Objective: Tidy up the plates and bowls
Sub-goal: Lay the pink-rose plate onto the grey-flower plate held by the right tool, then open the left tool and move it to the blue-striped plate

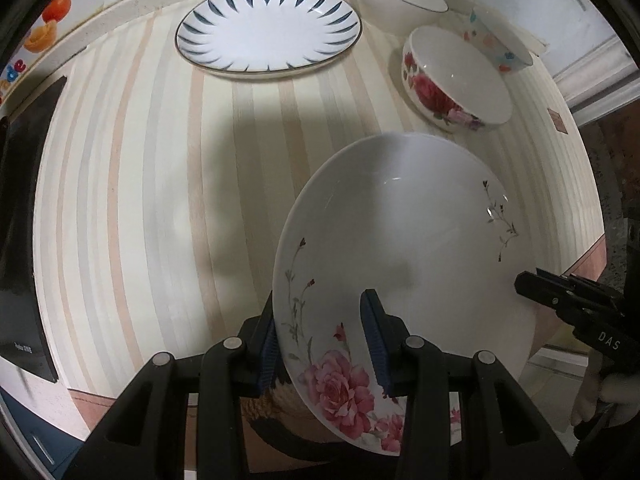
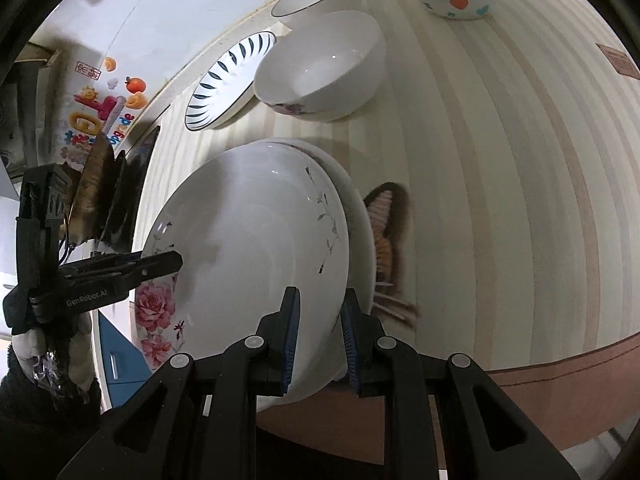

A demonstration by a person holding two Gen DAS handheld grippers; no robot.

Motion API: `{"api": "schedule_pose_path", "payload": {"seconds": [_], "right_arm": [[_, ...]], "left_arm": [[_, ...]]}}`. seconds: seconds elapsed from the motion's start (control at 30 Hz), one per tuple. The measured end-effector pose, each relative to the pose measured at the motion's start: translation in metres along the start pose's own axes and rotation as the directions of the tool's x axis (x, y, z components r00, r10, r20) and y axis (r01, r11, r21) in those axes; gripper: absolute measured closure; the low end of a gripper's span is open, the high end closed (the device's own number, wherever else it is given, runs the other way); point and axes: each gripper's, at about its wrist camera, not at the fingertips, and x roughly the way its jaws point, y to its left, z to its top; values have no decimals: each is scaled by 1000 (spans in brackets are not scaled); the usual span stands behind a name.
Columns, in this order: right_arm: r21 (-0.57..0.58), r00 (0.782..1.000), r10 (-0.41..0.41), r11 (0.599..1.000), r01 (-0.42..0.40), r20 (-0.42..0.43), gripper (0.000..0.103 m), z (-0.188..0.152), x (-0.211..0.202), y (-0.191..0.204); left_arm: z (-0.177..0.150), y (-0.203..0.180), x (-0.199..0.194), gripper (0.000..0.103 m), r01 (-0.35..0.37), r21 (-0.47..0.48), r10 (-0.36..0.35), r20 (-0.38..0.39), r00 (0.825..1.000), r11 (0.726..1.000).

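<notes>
Two grippers clamp one glossy floral plate over a striped table.
We see the left gripper pinching the rose-printed rim between blue ribbed pads, and the right gripper closed on the opposite rim. Beyond our left jaws lie a blue-petal plate and a rose bowl. Only the right view shows a second white plate under ours and wall stickers.

Both wrist cams look steeply down, up close on the same floral plate over the striped worktop.
</notes>
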Motion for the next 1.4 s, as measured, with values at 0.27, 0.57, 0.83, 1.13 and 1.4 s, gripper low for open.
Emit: {"api": "schedule_pose_path", "payload": {"seconds": [0.27, 0.57, 0.83, 1.13, 1.4], "right_arm": [[-4, 1000, -3, 1000, 3, -23, 80, 9, 8, 6], [-34, 999, -32, 999, 31, -33, 80, 11, 8, 13], [-3, 997, -66, 998, 66, -33, 80, 15, 5, 19], [35, 995, -86, 996, 88, -56, 80, 15, 1, 16], [54, 998, -53, 997, 51, 31, 80, 34, -50, 29]], "left_arm": [[2, -7, 3, 67, -46, 9, 47, -15, 999, 999], [-9, -12, 19, 67, -46, -12, 45, -72, 996, 999], [-16, -22, 24, 67, -54, -2, 54, -71, 996, 999], [-18, -19, 19, 67, -53, -3, 53, -66, 996, 999], [1, 15, -48, 67, -56, -44, 58, 24, 998, 997]]}}
